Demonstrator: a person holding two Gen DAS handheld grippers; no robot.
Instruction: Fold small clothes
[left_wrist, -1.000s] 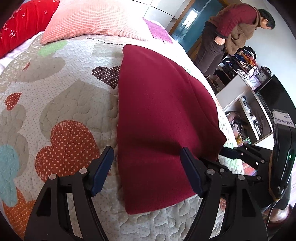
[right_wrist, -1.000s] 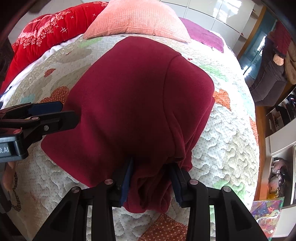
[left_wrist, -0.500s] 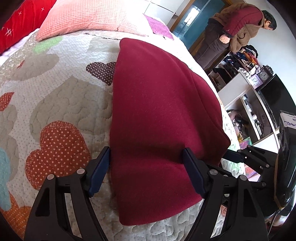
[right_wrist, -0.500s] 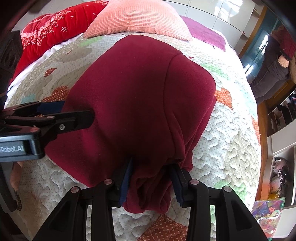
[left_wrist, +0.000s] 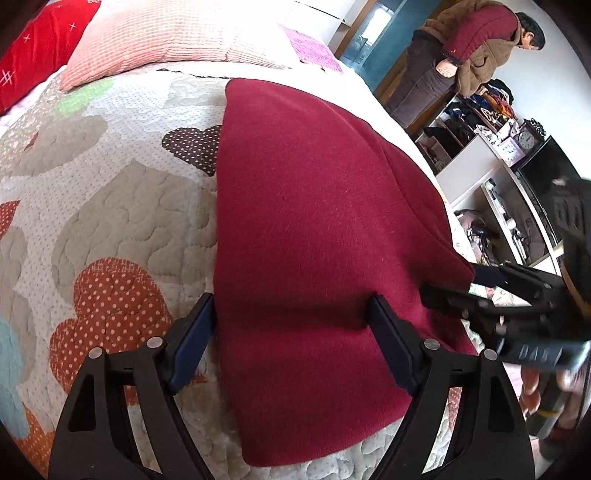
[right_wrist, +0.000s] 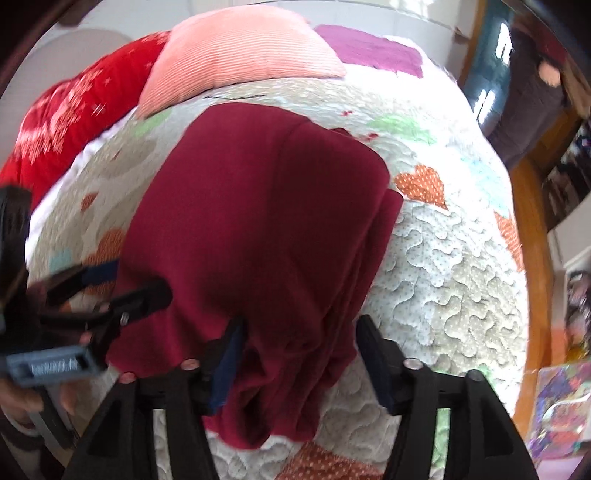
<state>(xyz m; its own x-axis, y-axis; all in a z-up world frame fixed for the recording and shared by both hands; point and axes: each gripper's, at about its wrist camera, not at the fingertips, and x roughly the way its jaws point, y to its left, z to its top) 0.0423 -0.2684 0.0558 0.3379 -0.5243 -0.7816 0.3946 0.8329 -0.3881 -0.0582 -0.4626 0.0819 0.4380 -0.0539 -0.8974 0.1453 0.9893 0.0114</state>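
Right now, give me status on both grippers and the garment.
Left gripper open, astride the dark red garment. Right gripper just opened, bunched hem loose between its fingers. Garment folded on the quilt. Nothing in the way.

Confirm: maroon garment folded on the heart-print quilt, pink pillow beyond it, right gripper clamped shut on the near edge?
Not quite. The right gripper is not clamped: in the right wrist view its jaws have just been opening and now stand apart, with the bunched edge of the maroon garment loose between them. The rest holds: the garment lies folded on the heart-print quilt, pink pillow beyond.
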